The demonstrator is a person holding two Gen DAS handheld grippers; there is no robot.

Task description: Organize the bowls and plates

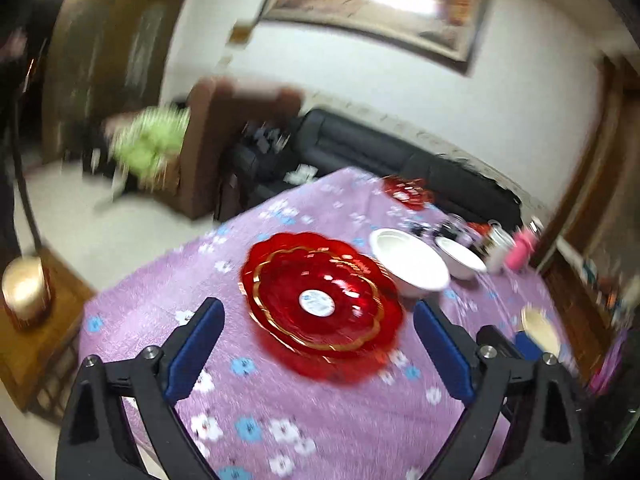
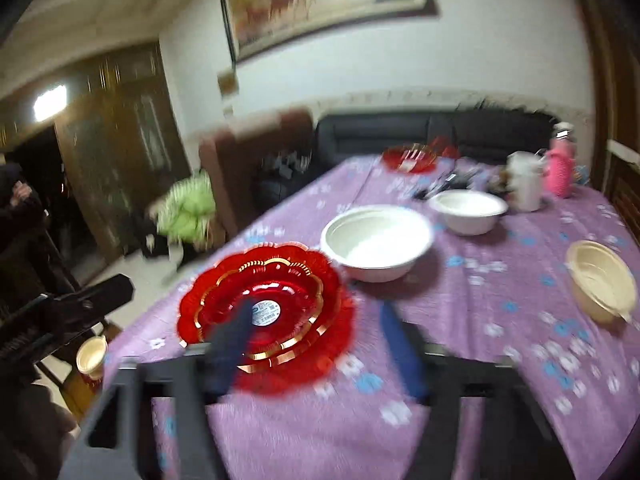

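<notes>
Red scalloped plates (image 1: 320,300) with gold rims lie stacked on the purple flowered tablecloth (image 1: 280,420); they also show in the right wrist view (image 2: 272,312). My left gripper (image 1: 318,312) is open and empty, its blue fingers astride the stack, above it. My right gripper (image 2: 316,316) is open and empty, hovering over the stack's right side. A large white bowl (image 2: 376,242) and a smaller white bowl (image 2: 468,210) stand behind the stack. A beige bowl (image 2: 602,284) sits at the right. Another red plate (image 2: 408,158) lies at the far end.
A white cup (image 2: 524,180), a pink bottle (image 2: 560,168) and dark clutter (image 2: 448,184) stand at the table's far right. A black sofa (image 2: 400,132) is behind the table. A side table with a gold-lidded jar (image 1: 26,292) stands left. Both views are motion-blurred.
</notes>
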